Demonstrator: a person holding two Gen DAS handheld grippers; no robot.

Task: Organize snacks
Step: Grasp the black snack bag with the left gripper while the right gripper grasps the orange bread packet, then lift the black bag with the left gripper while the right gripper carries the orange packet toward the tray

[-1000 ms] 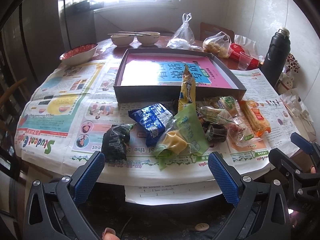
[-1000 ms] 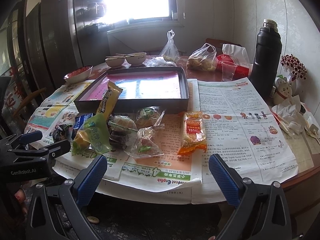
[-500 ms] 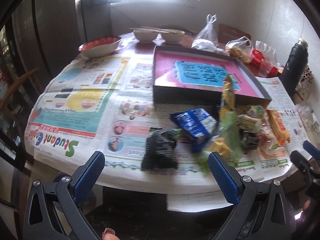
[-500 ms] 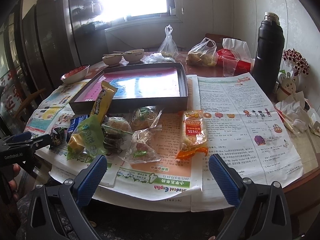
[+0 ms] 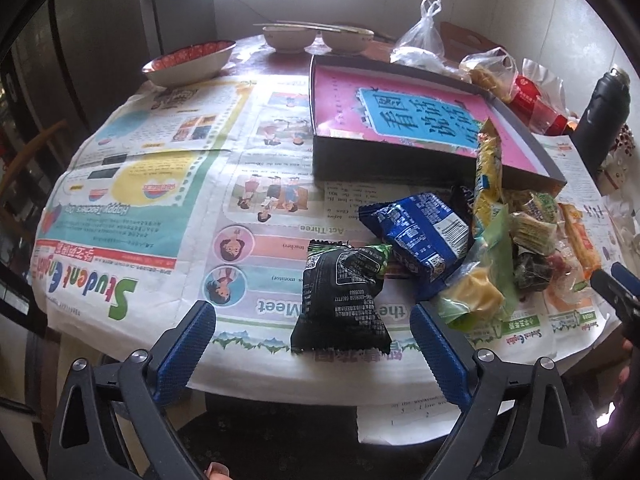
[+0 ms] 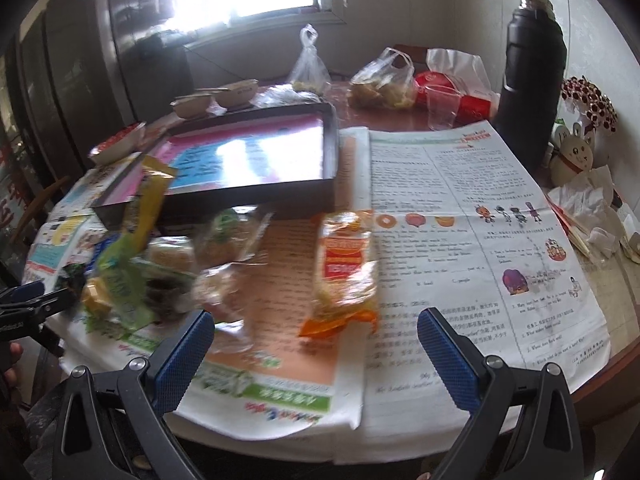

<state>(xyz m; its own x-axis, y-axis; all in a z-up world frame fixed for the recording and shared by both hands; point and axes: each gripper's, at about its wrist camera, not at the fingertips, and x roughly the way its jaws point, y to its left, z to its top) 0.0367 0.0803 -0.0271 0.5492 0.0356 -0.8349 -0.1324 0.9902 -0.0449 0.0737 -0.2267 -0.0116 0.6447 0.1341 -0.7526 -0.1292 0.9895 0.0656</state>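
A pile of snack packets lies on the newspaper-covered table in front of a shallow dark box point(image 5: 400, 160) with a pink lining. A black packet point(image 5: 340, 300) sits nearest my left gripper point(image 5: 312, 344), which is open and empty, its pads either side of the packet's near end without touching. Beside it lie a blue packet point(image 5: 420, 236), a green-and-yellow packet point(image 5: 476, 292) and a tall yellow packet point(image 5: 488, 172) leaning on the box. My right gripper point(image 6: 316, 348) is open and empty, just short of an orange cracker packet point(image 6: 344, 268). The box point(image 6: 256, 160) also shows there.
A black thermos point(image 6: 532, 76) stands at the far right. Two bowls point(image 5: 316, 38), a red-filled dish point(image 5: 188, 60) and plastic bags point(image 5: 488, 68) sit behind the box. A clear cup point(image 6: 440, 108), crumpled tissue point(image 6: 592, 208) and a rabbit figurine point(image 6: 572, 160) are on the right.
My left gripper has swung left and moved in toward the black packet. My right gripper has moved forward and lower toward the orange cracker packet. Both stay open.
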